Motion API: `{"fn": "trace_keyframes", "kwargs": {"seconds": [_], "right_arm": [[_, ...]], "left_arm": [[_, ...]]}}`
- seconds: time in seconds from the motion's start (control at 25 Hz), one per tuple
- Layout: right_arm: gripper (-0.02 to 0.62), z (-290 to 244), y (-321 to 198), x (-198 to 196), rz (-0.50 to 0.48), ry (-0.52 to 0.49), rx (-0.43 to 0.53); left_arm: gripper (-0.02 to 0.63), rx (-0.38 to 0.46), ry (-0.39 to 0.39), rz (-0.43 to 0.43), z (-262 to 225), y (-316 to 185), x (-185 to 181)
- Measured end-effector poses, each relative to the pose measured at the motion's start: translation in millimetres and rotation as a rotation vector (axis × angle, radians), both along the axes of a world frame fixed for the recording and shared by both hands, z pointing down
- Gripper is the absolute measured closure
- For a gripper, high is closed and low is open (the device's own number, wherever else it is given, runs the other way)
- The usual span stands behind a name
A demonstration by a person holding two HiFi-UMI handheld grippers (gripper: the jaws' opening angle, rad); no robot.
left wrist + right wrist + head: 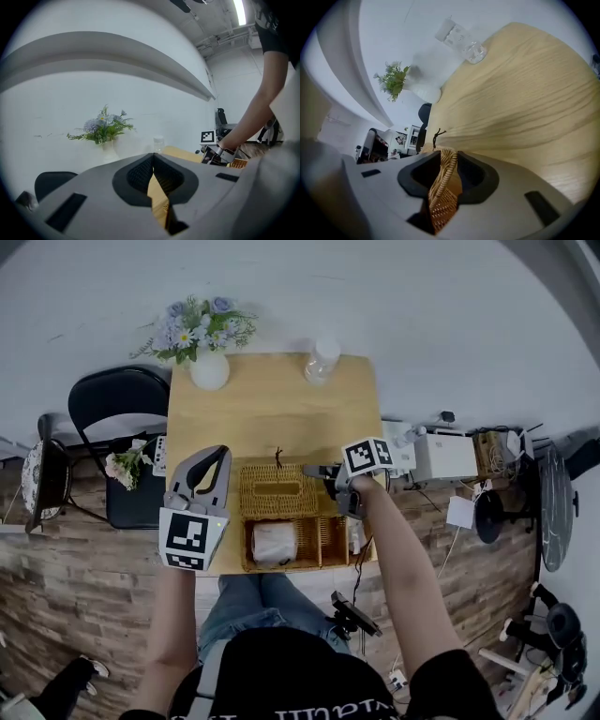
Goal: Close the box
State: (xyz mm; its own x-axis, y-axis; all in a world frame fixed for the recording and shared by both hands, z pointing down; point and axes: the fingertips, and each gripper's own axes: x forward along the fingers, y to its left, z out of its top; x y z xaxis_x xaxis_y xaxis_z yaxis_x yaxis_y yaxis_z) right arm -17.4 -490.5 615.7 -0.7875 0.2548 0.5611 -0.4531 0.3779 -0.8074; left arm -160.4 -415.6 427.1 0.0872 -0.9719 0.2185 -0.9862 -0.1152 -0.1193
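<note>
A wicker box [330, 542] with compartments sits at the near edge of the wooden table [272, 409], with a white roll [275, 542] in its left compartment. Its woven lid [277, 489] stands open behind it, a dark cord loop [278, 457] at its far edge. My right gripper [314, 471] reaches in from the right and is shut on the lid's right edge. In the right gripper view the woven rim [443, 176] runs between the pads of the right gripper [449, 157]. My left gripper [216, 456] hovers left of the box, its tips together and holding nothing. The left gripper [153, 155] points over the table.
A white vase of flowers [208, 367] and a clear bottle [321, 360] stand at the table's far edge. A black chair [117, 399] is to the left. White boxes and cables [441, 456] lie on the floor to the right.
</note>
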Motion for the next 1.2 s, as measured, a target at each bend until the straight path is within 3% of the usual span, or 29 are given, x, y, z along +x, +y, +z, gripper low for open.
{"fn": "trace_keyframes", "kwargs": {"seconds": [0.6, 0.88, 1.2], "right_arm": [[0.482, -26, -2, -2, -0.09, -0.112, 0.188], [0.483, -63, 1, -1, -0.137, -0.126, 0.442], [0.485, -104, 21, 7, -0.174, -0.062, 0.717]], "left_arm": [[0.594, 0.018, -0.016, -0.122, -4, 15, -8], [0.594, 0.045, -0.024, -0.101, -15, 23, 1], [0.594, 0.1, -0.058, -0.018, -42, 39, 21]]}}
